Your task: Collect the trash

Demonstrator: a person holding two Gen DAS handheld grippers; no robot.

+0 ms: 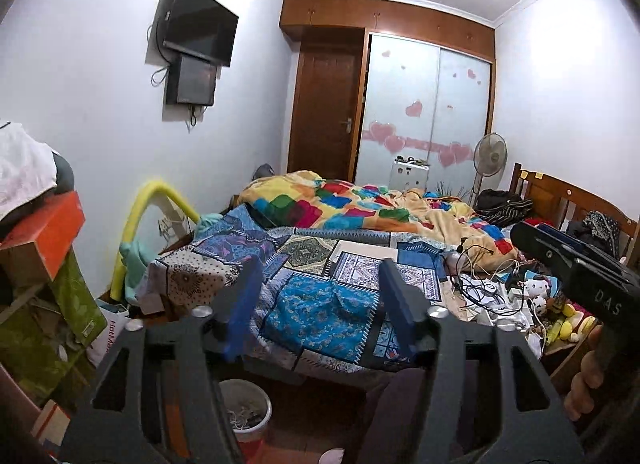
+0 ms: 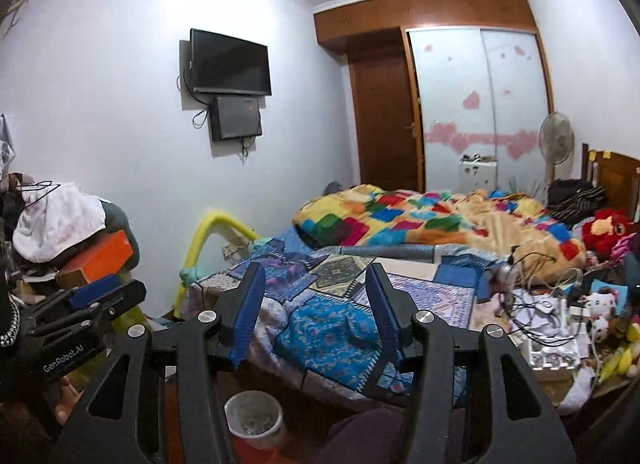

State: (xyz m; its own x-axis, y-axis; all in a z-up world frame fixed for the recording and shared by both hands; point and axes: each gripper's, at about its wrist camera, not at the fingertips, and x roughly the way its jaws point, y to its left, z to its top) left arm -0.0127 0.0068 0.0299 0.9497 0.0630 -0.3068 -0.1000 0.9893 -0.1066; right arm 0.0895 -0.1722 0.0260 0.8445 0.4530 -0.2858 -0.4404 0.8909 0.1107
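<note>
My left gripper (image 1: pixel 320 276) is open and empty, held above the foot of the bed (image 1: pixel 316 304). My right gripper (image 2: pixel 316 280) is open and empty too, beside it; it also shows at the right of the left wrist view (image 1: pixel 560 252). A white trash bin (image 1: pixel 244 410) with bits of rubbish inside stands on the floor below the grippers, also seen in the right wrist view (image 2: pixel 254 418). A heap of papers, cables and small items (image 2: pixel 548 320) lies at the bed's right side (image 1: pixel 492 296). I cannot tell which pieces are trash.
A patchwork blanket (image 2: pixel 332 328) and a colourful quilt (image 2: pixel 432 219) cover the bed. Stacked boxes and clothes (image 1: pixel 40 248) stand at the left. A yellow padded rail (image 1: pixel 132 232) edges the bed. Soft toys (image 2: pixel 604 304), a fan (image 1: pixel 490 155), wardrobe and door stand behind.
</note>
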